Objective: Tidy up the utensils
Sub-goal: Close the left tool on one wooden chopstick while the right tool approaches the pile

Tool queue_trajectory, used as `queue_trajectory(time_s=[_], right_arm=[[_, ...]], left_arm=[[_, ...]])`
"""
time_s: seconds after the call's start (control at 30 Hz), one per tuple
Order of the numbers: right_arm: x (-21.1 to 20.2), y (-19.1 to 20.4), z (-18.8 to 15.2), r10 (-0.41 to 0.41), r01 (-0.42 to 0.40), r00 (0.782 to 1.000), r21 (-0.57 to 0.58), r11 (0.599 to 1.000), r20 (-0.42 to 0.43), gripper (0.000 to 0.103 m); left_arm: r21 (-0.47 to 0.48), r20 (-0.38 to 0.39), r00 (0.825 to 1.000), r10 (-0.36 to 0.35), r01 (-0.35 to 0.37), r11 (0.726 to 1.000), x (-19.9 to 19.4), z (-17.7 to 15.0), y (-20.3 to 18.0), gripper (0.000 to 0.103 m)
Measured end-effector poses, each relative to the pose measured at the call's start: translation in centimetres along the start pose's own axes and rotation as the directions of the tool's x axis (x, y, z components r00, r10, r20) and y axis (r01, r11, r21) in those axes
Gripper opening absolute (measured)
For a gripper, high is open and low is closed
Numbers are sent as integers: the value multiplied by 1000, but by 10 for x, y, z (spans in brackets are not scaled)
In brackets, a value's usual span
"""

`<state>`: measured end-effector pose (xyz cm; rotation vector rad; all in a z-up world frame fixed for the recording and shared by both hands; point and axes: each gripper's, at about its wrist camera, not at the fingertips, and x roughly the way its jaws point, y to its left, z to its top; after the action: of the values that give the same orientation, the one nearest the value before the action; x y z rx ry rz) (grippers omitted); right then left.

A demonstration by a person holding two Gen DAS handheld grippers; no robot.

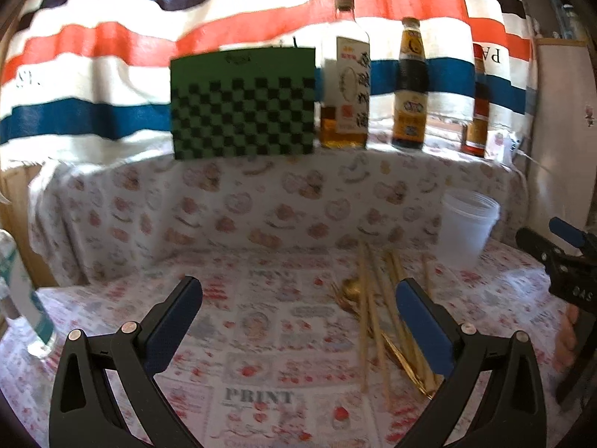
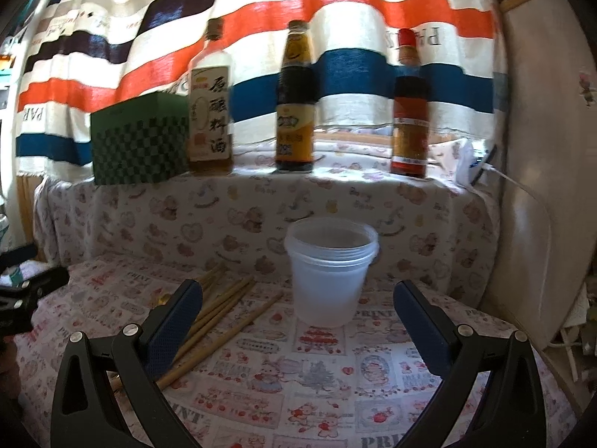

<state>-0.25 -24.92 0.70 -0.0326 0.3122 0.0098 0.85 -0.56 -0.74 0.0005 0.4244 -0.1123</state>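
Bare patterned cloth (image 2: 317, 380) lies open in front of both grippers. A translucent tub (image 2: 330, 276) stands upright toward the back, chopsticks (image 2: 220, 317) scattered just left of it. Bottles (image 2: 294, 100) and a green box (image 2: 140, 142) crowd the raised ledge behind.

We see the chopsticks (image 2: 220, 310) lying on the table (image 2: 317, 373) left of the cup (image 2: 330, 276), bottles (image 2: 294, 97) on the ledge behind.

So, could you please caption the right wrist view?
Open right gripper facing an empty plastic tub, chopsticks lying alongside.
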Motion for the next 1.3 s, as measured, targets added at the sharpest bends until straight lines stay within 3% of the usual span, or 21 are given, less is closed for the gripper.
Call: queue_trajectory(time_s=[0.07, 0.1, 0.13, 0.2, 0.27, 0.3, 0.4, 0.5, 0.6, 0.63, 0.7, 0.87, 0.97, 1.07, 1.2, 1.3], right_arm=[[-3, -3, 0, -19, 19, 1000, 14, 1000, 18, 103], [-4, -4, 0, -26, 26, 999, 20, 999, 27, 101], [-6, -5, 0, -34, 33, 999, 24, 999, 33, 85], [-5, -5, 0, -50, 49, 998, 14, 999, 24, 64], [0, -5, 0, -29, 29, 999, 6, 1000, -16, 56], [3, -5, 0, -2, 2, 999, 10, 1000, -33, 47], [4, -8, -1, 17, -15, 998, 33, 999, -52, 39], [6, -6, -3, 40, -38, 997, 35, 999, -72, 37], [5, -2, -3, 57, -56, 995, 22, 998, -79, 37], [6, 0, -4, 59, -58, 995, 13, 998, -84, 37], [7, 3, -4, 65, -65, 993, 4, 998, -98, 37], [9, 2, -5, 70, -69, 991, 11, 998, -110, 37], [11, 1, -6, 76, -74, 989, 19, 997, -124, 37], [12, 0, -7, 76, -74, 988, 22, 997, -137, 37], [13, 1, -8, 107, -103, 981, 32, 994, -160, 46], [13, 4, -9, 112, -110, 980, 22, 994, -165, 48]], left_arm=[[-1, -28, 1000, -7, 7, 1000, 4, -1, -2, 103], [-2, -36, 999, -1, 1, 1000, 5, -1, -2, 93], [-11, -37, 999, 17, -18, 1000, 5, -2, -2, 86], [-44, -59, 998, 0, -3, 999, 7, -3, 1, 66], [-53, -112, 992, -55, 50, 997, 14, -4, 0, 55], [-58, -137, 988, -75, 67, 996, 17, -6, -1, 49], [-64, -208, 970, -124, 113, 992, 25, -10, -6, 33], [-151, -283, 944, -169, 130, 980, 36, -18, -2, 14], [-266, -375, 875, -306, 215, 940, 53, -28, 2, 11], [-301, -379, 869, -319, 210, 930, 55, -32, 5, 10], [-304, -379, 866, -326, 216, 928, 56, -35, 2, 8], [-197, -388, 887, -252, 188, 962, 50, -30, -11, 9], [-113, -454, 877, -156, 118, 987, 55, -34, -17, 18], [-98, -453, 876, -167, 137, 986, 54, -34, -19, 27], [-47, -460, 873, -164, 160, 986, 53, -36, -28, 43], [-32, -463, 871, -163, 167, 985, 53, -36, -30, 45]])
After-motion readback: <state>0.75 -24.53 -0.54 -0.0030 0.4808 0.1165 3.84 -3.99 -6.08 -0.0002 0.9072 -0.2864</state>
